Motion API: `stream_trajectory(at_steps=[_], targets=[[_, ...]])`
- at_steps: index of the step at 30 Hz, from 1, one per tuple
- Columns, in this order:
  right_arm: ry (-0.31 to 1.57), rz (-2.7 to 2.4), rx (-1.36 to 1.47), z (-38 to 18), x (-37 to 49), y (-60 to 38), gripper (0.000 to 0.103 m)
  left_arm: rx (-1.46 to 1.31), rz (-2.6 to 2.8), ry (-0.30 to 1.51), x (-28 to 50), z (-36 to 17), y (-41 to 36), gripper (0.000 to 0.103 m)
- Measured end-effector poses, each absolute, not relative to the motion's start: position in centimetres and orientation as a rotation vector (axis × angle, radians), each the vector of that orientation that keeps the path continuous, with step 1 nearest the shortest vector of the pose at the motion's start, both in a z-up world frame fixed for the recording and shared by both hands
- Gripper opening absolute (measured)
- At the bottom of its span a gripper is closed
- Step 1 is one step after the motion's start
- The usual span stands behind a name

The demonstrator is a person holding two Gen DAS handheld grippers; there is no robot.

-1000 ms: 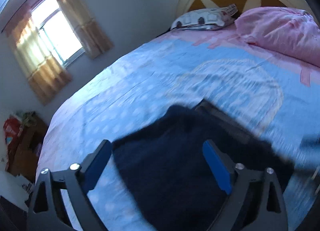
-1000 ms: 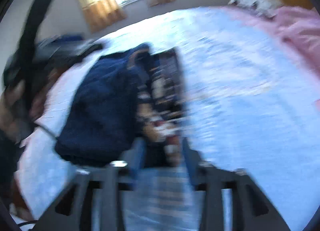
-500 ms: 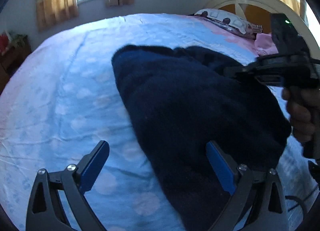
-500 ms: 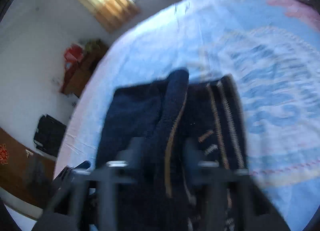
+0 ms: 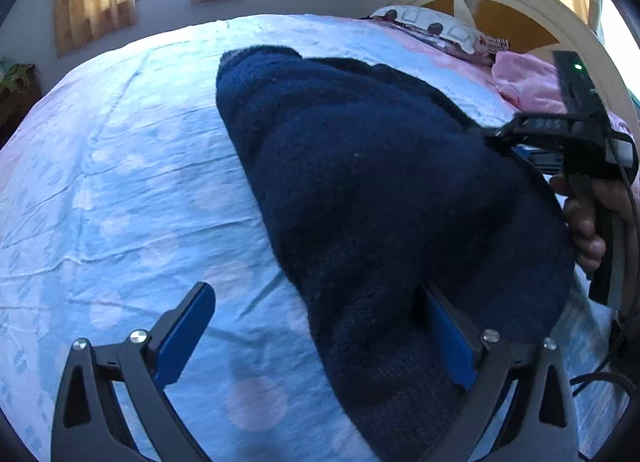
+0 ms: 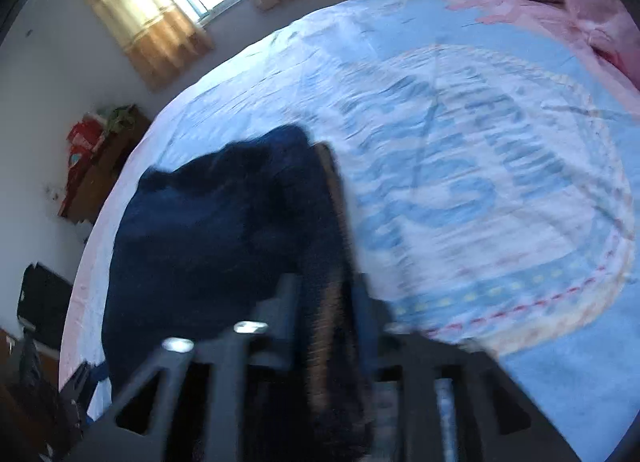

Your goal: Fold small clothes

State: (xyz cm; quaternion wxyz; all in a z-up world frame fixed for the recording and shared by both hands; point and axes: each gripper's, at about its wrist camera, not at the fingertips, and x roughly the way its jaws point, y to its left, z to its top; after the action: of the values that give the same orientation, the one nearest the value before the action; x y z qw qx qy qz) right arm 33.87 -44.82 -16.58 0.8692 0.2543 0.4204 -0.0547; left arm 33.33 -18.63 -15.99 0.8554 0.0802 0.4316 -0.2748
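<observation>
At nine o'clock, pale blue printed bedsheet point(image 5: 120, 189). Centre, dark navy knitted garment point(image 5: 380, 189) spread across it. At six o'clock, left gripper point(image 5: 316, 326) spread wide, right finger under the knit. Right gripper point(image 6: 328, 298) clenched on the garment's striped hem.

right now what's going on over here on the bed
A person is folding a dark navy sweater on the blue bed sheet. The right hand-held gripper is shut on the sweater's striped edge. The left hand-held gripper is open, its fingers straddling the sweater's near edge.
</observation>
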Motion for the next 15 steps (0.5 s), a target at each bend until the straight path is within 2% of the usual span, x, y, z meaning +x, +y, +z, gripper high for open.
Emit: stream_trajectory(at_steps=[6,9,12,15], targets=[[0.692,-0.018,0.431,-10.5,31.1,-41.9,0.047,0.156,-0.560,0.912,33.6,-16.5,-18.4,0.103],[0.755,0.167,0.360,-10.7,31.2,-37.6,0.048,0.157,-0.554,0.913,33.6,-16.5,-18.4,0.103],[0.901,0.105,0.188,-14.4,32.5,-35.0,0.048,0.153,-0.552,0.929,33.9,-16.6,-18.6,0.103],[0.889,0.100,0.163,-15.0,32.2,-35.3,0.048,0.144,-0.556,0.938,34.2,-16.8,-18.7,0.103]])
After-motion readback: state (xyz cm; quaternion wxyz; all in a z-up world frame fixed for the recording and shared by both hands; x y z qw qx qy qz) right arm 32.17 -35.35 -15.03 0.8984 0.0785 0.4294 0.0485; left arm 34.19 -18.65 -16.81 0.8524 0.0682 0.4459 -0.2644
